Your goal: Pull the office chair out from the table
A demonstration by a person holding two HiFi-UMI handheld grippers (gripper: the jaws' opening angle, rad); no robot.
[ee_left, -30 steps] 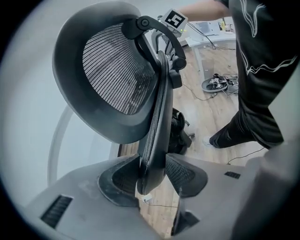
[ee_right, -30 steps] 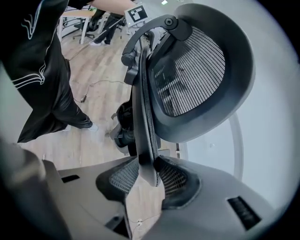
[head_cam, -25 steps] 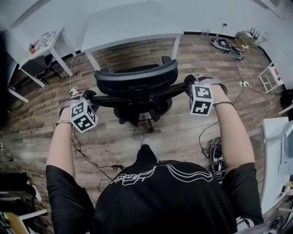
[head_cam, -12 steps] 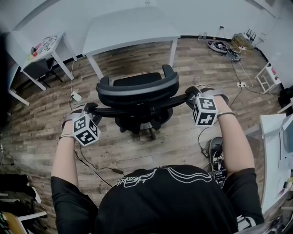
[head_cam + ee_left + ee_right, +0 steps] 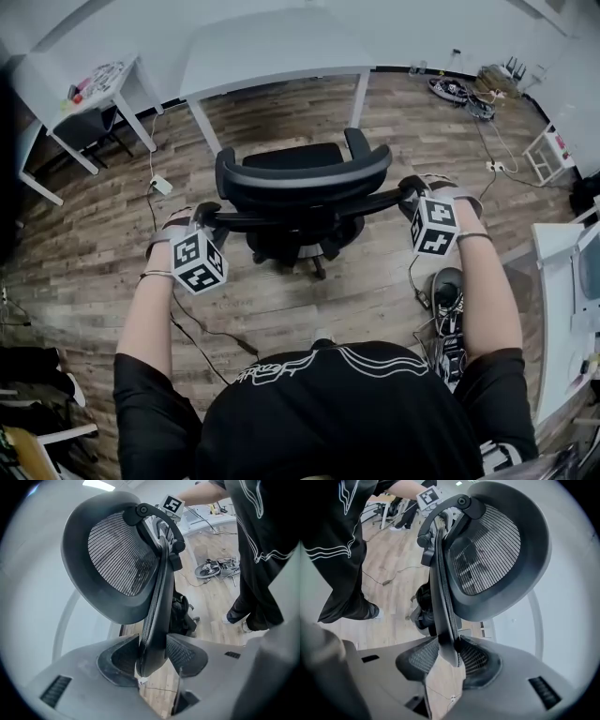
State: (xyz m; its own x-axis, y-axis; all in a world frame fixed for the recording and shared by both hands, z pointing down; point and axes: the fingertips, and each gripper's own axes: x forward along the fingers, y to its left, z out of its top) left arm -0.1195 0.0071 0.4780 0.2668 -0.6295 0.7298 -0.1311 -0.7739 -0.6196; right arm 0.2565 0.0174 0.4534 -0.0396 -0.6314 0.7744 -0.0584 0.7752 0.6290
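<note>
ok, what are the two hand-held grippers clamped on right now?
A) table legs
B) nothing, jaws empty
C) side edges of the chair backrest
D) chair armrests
C: each gripper view shows a backrest edge pinched between the pads of the left hand-held gripper and of the right hand-held gripper.

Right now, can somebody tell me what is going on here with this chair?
A person holds a two-jaw gripper in each hand and handles the office chair. The left gripper is clamped on one side edge of its backrest, the right gripper on the other. The chair stands on the wooden floor in front of the white table, apart from it, with its back toward the person.
</note>
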